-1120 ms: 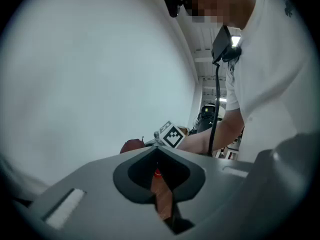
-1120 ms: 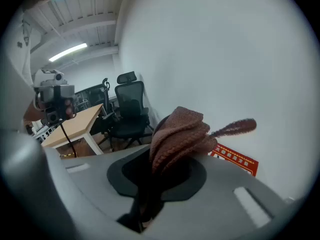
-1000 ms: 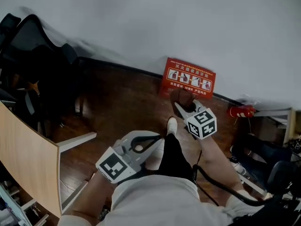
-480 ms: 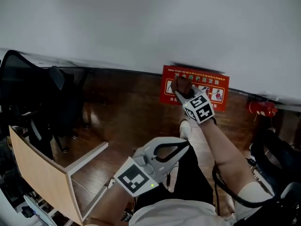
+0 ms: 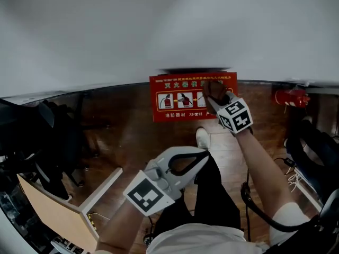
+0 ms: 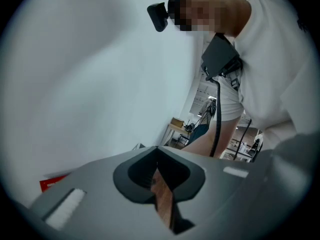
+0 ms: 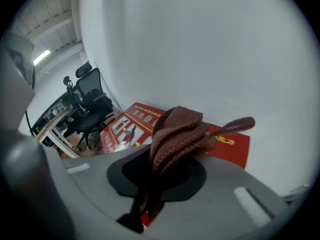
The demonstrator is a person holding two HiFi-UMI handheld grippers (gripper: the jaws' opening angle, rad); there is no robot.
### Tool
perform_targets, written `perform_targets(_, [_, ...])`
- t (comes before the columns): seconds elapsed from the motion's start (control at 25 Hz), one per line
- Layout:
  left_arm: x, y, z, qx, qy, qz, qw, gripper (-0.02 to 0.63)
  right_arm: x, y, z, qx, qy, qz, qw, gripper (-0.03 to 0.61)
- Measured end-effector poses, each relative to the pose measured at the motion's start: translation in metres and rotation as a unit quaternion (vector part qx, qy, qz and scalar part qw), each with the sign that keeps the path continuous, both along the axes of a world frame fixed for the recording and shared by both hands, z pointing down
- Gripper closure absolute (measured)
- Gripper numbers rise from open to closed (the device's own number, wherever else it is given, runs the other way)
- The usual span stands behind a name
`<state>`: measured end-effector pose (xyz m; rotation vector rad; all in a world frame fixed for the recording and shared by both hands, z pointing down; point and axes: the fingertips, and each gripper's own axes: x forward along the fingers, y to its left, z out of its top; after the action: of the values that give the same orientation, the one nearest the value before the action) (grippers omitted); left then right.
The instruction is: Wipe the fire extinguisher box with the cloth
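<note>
From the head view, the red fire extinguisher box (image 5: 183, 97) stands on the wooden floor (image 5: 132, 131) against the white wall (image 5: 159, 30), at twelve o'clock from the person. The right hand-held gripper (image 5: 216, 98) reaches over its right half with a brown cloth (image 5: 214, 88) bunched at the tip. The left hand-held gripper (image 5: 203, 154) hangs low at six o'clock, well apart from the box. A red fire extinguisher (image 5: 290, 96) lies at two o'clock.

In the left gripper view, the jaws meet with nothing between them, only a sliver of floor showing.

In the right gripper view, the jaws are clamped on the knitted cloth (image 7: 176, 131), the box (image 7: 127, 126) just behind it. Whether they touch I cannot tell.
</note>
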<state>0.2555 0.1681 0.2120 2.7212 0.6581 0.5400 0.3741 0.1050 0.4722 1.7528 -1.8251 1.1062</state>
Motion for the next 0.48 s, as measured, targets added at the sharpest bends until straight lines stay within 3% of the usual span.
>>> perform_targets(0.48, [0.065, 0.031, 0.023, 0.005, -0.018, 0.071, 0.9973, 0.614, 0.085, 0.085, 0.006, 0.021, -0.032, 0.103, 0.994, 0.526])
